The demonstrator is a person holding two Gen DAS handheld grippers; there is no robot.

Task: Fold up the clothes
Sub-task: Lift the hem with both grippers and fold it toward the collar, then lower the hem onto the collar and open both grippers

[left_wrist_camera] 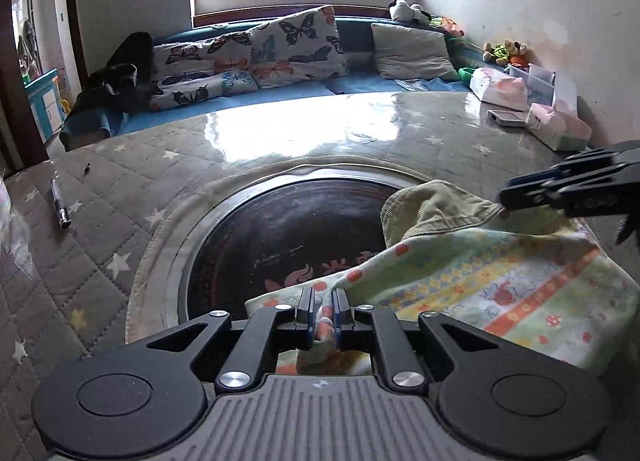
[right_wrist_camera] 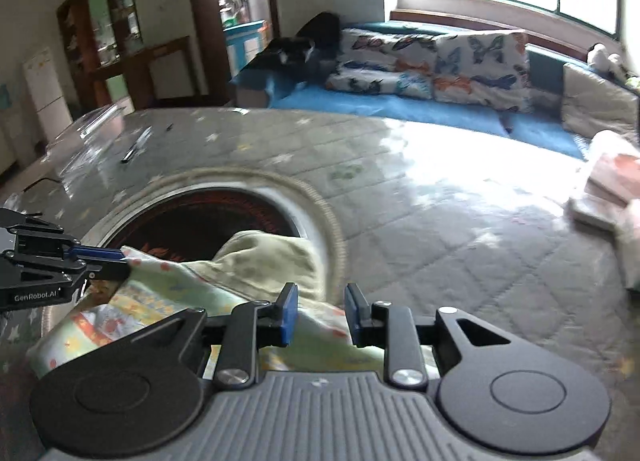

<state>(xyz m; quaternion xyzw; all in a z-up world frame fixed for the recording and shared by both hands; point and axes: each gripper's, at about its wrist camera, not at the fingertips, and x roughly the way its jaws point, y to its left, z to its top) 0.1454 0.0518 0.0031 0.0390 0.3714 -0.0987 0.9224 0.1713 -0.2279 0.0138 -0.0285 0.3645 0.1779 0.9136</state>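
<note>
We pinch the cloth (left_wrist_camera: 480,281) tight between our left gripper (left_wrist_camera: 323,309) fingers so it cannot slip. Our right gripper (right_wrist_camera: 322,311) has let go; the cloth lies under its spread fingers on the table (right_wrist_camera: 440,221).

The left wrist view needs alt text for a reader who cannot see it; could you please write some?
The left gripper pinches a fold of a pastel patterned garment lying on a quilted star-print table cover, partly over a dark round inset. The right gripper hovers at the garment's green corduroy edge; a pen lies left, a cushioned bench behind.
</note>
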